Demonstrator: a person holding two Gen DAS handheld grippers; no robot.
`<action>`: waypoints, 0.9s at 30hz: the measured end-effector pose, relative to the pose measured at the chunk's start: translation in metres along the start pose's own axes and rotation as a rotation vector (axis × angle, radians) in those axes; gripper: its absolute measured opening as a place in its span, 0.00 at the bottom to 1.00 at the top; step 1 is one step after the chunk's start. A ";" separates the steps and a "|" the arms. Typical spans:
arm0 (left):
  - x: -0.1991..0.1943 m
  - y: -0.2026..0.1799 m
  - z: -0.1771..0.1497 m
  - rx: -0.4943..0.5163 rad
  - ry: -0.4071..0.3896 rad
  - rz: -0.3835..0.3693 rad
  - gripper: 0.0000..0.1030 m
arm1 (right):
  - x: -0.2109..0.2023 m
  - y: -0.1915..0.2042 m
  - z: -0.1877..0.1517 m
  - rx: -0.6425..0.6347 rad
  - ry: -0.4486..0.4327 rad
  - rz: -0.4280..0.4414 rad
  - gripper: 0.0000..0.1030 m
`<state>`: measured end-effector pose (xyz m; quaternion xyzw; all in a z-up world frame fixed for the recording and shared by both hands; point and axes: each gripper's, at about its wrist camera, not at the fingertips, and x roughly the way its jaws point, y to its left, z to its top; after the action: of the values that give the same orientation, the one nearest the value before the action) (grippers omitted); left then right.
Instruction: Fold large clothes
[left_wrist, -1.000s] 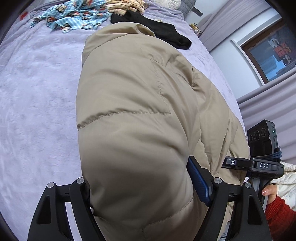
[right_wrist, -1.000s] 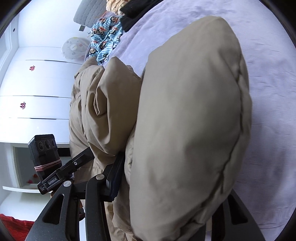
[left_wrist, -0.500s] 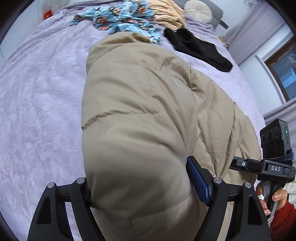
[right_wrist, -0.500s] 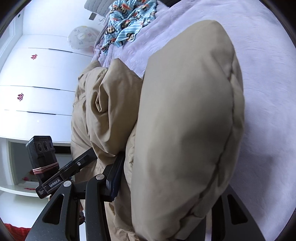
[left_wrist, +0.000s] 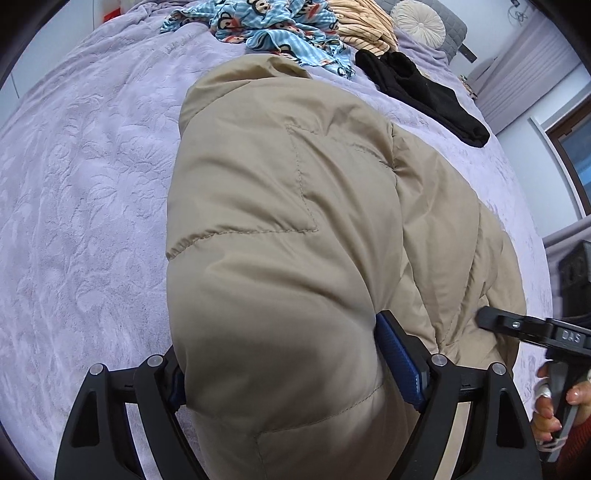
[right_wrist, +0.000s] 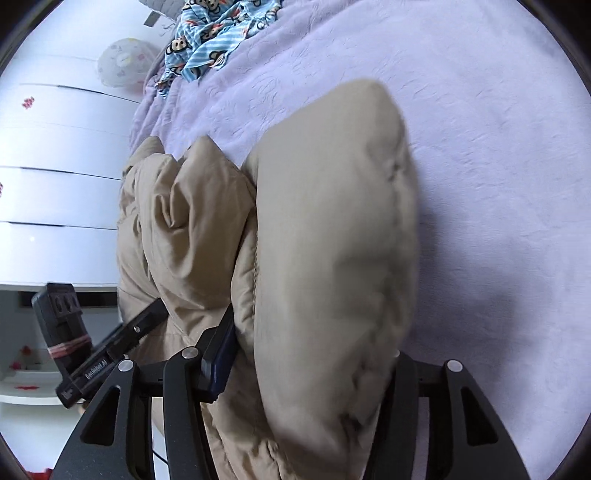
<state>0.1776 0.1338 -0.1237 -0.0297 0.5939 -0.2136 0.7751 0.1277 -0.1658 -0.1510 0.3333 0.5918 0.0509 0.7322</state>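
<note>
Left hand-held gripper (left_wrist: 295, 380) pointed steeply down, jaws wide and easing apart, a thick roll of puffy beige quilted jacket (left_wrist: 288, 236) between them, blue pad (left_wrist: 400, 360) against the fabric. Right hand-held gripper (right_wrist: 306, 369) likewise angled down, jaws opening, another fat fold of the same jacket (right_wrist: 332, 258) bulging between its fingers; whether the pads press there cannot be told. Jacket lying on the lavender embossed bedspread (left_wrist: 81, 192), stretching ahead of both hand-held grippers and sideways between them. To the right of the left one, a person's hand (left_wrist: 554, 406) on the other tool's handle. Farther ahead, a black garment (left_wrist: 424, 92), then blue monkey-print cloth (left_wrist: 277, 26) and peach striped fabric (left_wrist: 364, 22). Farthest, a round pale cushion (left_wrist: 419, 20).
</note>
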 end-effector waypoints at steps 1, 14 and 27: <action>-0.001 -0.002 0.001 -0.001 -0.001 0.002 0.83 | -0.008 0.005 -0.002 -0.019 -0.025 -0.042 0.55; -0.052 -0.003 0.021 0.010 -0.183 0.129 0.83 | -0.044 0.066 0.004 -0.105 -0.215 -0.073 0.55; 0.016 -0.024 0.061 0.102 -0.123 0.206 0.83 | 0.028 0.043 0.034 0.014 -0.149 -0.261 0.12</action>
<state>0.2303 0.0940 -0.1130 0.0577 0.5334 -0.1606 0.8285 0.1801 -0.1336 -0.1482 0.2617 0.5743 -0.0738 0.7721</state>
